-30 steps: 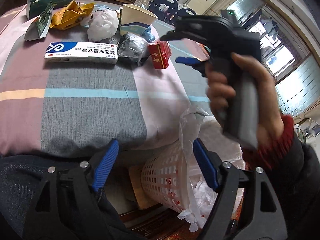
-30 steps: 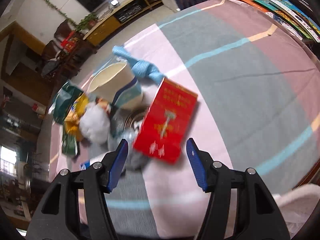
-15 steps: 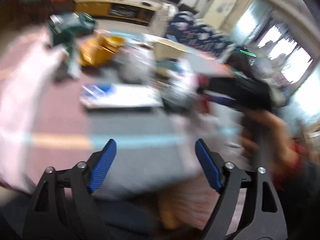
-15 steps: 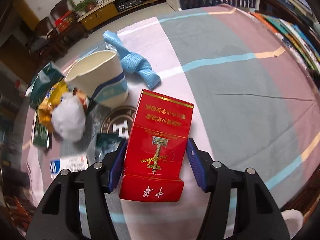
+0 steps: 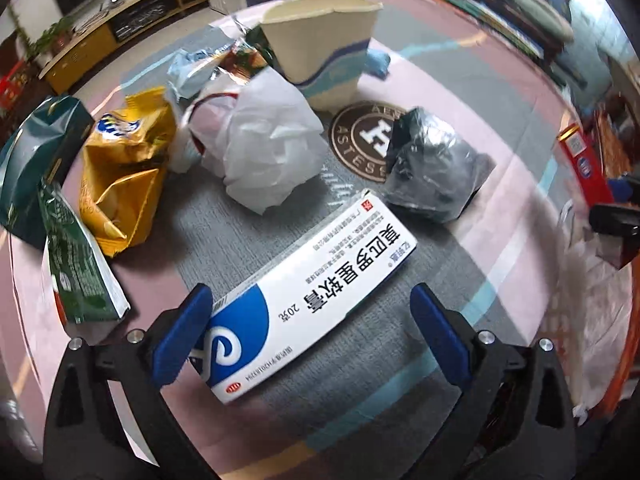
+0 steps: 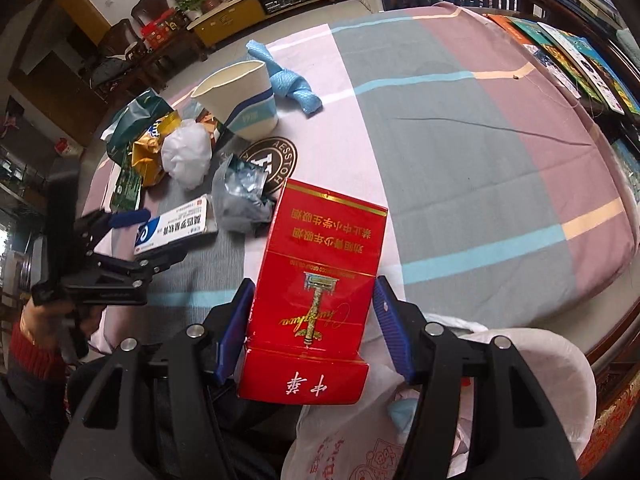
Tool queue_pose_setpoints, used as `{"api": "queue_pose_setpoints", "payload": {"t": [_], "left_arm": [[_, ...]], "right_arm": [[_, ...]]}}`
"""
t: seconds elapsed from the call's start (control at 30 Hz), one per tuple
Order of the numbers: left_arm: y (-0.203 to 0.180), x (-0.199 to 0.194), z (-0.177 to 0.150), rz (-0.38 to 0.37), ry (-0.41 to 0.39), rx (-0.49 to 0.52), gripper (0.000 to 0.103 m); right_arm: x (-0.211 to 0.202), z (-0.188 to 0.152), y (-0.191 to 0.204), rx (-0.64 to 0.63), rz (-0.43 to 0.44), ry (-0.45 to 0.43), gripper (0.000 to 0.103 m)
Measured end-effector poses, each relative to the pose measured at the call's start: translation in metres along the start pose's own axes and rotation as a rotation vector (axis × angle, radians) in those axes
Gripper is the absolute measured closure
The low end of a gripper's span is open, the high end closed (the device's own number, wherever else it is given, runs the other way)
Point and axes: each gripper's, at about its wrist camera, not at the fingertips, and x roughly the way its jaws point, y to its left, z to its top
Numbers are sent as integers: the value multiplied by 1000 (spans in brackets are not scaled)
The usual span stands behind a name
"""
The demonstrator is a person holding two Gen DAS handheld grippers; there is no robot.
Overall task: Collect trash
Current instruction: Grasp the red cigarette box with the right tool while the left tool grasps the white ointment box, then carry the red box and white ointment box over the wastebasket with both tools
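Observation:
My right gripper (image 6: 314, 320) is shut on a red cigarette box (image 6: 320, 280) and holds it off the table, near the bag-lined bin (image 6: 500, 392) at the lower right. My left gripper (image 5: 310, 330) is open, its blue fingers on either side of a white and blue medicine box (image 5: 304, 308) that lies on the tablecloth. The medicine box also shows in the right wrist view (image 6: 174, 228), with the left gripper (image 6: 128, 236) around it. The red box shows at the right edge of the left wrist view (image 5: 584, 164).
Other trash lies on the striped tablecloth (image 6: 460, 152): a paper cup (image 5: 324, 52), a white plastic bag (image 5: 264, 140), a dark crumpled bag (image 5: 432, 164), a yellow snack packet (image 5: 124, 172), green packets (image 5: 76, 276) and a blue cloth (image 6: 292, 84). Books (image 6: 580, 64) line the far right edge.
My left gripper swung from over the bin to the table and came down around the medicine box. My right gripper closed on the red box and drew it back toward the bin.

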Motion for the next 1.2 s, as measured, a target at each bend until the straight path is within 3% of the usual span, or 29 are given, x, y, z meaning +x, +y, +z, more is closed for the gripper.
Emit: {"api": "queue_pose_setpoints", "payload": {"t": [0.1, 0.17, 0.2, 0.37, 0.5, 0.57, 0.8, 0.9, 1.0, 1.2], "left_arm": [[-3, 14, 2, 56, 79, 71, 2], [1, 13, 2, 40, 81, 57, 6], [7, 13, 3, 26, 89, 26, 9], [27, -1, -1, -65, 40, -108, 46], [45, -17, -26, -190, -6, -303, 56], [43, -25, -41, -205, -35, -360, 59], [30, -74, -105, -113, -196, -581, 62], [10, -116, -123, -15, -276, -581, 62], [-13, -146, -121, 58, -334, -538, 62], [-33, -175, -113, 102, -389, -519, 62]], "right_arm": [[2, -3, 1, 7, 0, 3, 43], [3, -5, 2, 7, 1, 1, 43], [2, -6, 4, 6, 0, -1, 43], [1, -13, 6, 6, -2, -5, 43], [-1, -19, 6, 15, -4, -9, 43], [-2, -22, 5, 23, -3, -11, 43], [-16, -28, 12, 6, -23, -58, 43], [-27, -29, 17, -16, -64, -104, 43], [-40, -30, 16, -6, -51, -134, 43], [-67, -35, 17, -26, -57, -192, 43]]}}
